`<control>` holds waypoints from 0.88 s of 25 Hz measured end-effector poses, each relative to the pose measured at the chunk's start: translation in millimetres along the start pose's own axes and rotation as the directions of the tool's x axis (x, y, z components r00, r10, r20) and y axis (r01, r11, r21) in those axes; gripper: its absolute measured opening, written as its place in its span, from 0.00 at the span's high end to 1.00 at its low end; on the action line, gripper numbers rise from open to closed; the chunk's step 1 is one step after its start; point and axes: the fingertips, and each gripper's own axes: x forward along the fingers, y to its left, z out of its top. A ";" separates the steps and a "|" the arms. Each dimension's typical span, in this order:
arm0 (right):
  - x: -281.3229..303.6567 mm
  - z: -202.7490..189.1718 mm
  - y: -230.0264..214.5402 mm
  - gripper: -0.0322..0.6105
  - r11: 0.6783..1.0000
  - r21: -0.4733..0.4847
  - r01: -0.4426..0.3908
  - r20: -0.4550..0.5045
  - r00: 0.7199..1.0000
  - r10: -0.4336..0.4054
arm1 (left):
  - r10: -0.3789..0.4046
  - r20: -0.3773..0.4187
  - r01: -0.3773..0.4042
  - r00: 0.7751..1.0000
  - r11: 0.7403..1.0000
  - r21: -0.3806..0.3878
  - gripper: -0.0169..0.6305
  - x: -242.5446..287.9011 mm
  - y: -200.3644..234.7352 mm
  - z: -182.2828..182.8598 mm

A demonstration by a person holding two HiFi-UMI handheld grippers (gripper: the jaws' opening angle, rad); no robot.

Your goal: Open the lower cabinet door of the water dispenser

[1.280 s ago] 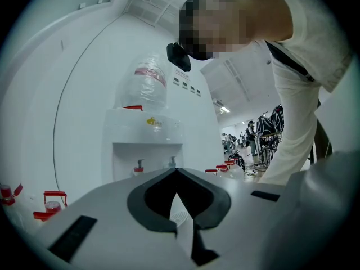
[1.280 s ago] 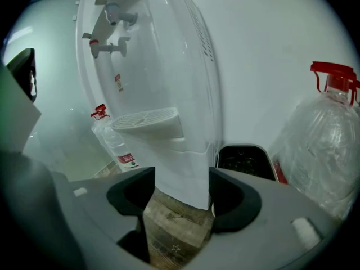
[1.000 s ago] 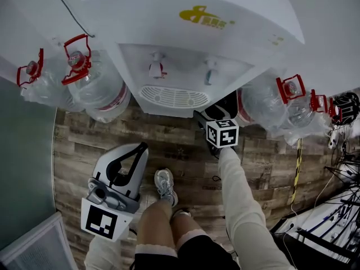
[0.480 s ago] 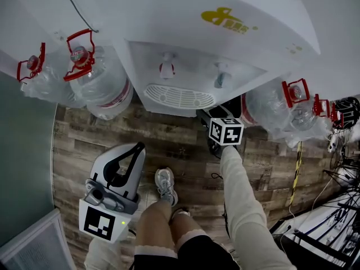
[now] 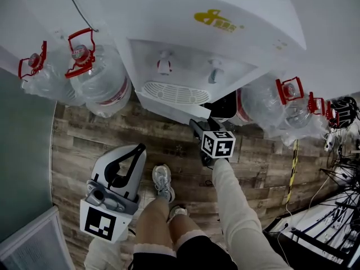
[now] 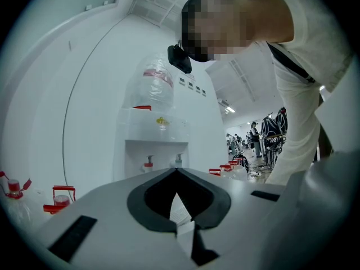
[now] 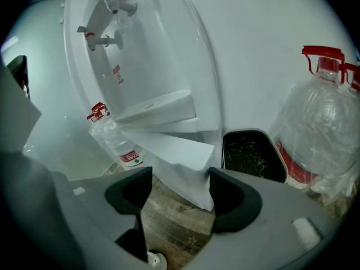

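The white water dispenser (image 5: pixel 208 38) stands ahead, with its lower cabinet door (image 5: pixel 174 110) swung partly out over the wood floor. My right gripper (image 5: pixel 198 125) is at the door's free edge. In the right gripper view the door's (image 7: pixel 180 156) lower corner lies between the spread jaws of that gripper (image 7: pixel 177 187), and the right finger (image 7: pixel 230 201) rests against the edge. My left gripper (image 5: pixel 138 151) hangs low beside the person's legs, away from the dispenser, with nothing in it. In its own view the left gripper (image 6: pixel 177 173) has its tips together.
Large water bottles with red handles stand left (image 5: pixel 98 83) and right (image 5: pixel 264 106) of the dispenser. A black bin (image 5: pixel 225 106) sits beside its right side, close to the door. Cables (image 5: pixel 332 207) lie at the far right. The person's shoes (image 5: pixel 163 181) are just behind the grippers.
The right gripper has come back toward the person and slightly left, and the cabinet door has swung outward with it. The left gripper has stayed put.
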 end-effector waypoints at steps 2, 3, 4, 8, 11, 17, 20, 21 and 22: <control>-7.0 -9.5 7.8 0.44 1.000 -0.005 -0.009 -0.015 1.000 0.008 | 0.001 -0.002 -0.001 1.000 1.000 -0.002 0.98 -4.3 -3.7 4.5; -10.6 -14.3 12.1 0.44 1.000 -0.006 -0.014 -0.021 1.000 0.014 | 0.001 -0.003 -0.001 1.000 1.000 -0.003 0.98 -6.5 -5.6 6.6; -14.2 -19.0 16.7 0.44 1.000 -0.007 -0.020 -0.028 0.999 0.020 | 0.001 -0.005 -0.001 1.000 1.000 -0.003 0.98 -8.9 -7.3 8.7; -28.6 -40.9 39.8 0.44 0.999 -0.008 -0.052 -0.057 0.997 0.052 | 0.003 -0.011 -0.003 1.000 1.000 0.000 0.98 -19.9 -14.2 17.5; -37.9 -55.6 57.0 0.44 0.997 -0.005 -0.080 -0.078 0.994 0.080 | 0.008 -0.012 -0.008 1.000 1.000 -0.001 0.98 -27.0 -17.9 23.1; -50.9 -69.9 81.0 0.44 0.992 -0.019 -0.125 -0.104 0.987 0.123 | 0.018 -0.005 -0.018 1.000 1.000 0.004 0.98 -39.7 -22.7 35.0; -59.3 -64.5 87.4 0.44 0.990 -0.043 -0.138 -0.086 0.987 0.134 | 0.021 -0.007 -0.021 1.000 1.000 0.004 0.98 -44.9 -25.0 39.4; -63.6 -60.5 90.0 0.44 0.988 -0.056 -0.143 -0.074 0.988 0.139 | 0.022 -0.007 -0.022 1.000 1.000 0.003 0.98 -46.7 -26.2 41.5; -69.3 -55.0 92.9 0.45 0.986 -0.075 -0.148 -0.057 0.988 0.144 | 0.024 -0.007 -0.024 1.000 1.000 0.002 0.98 -48.5 -27.9 44.2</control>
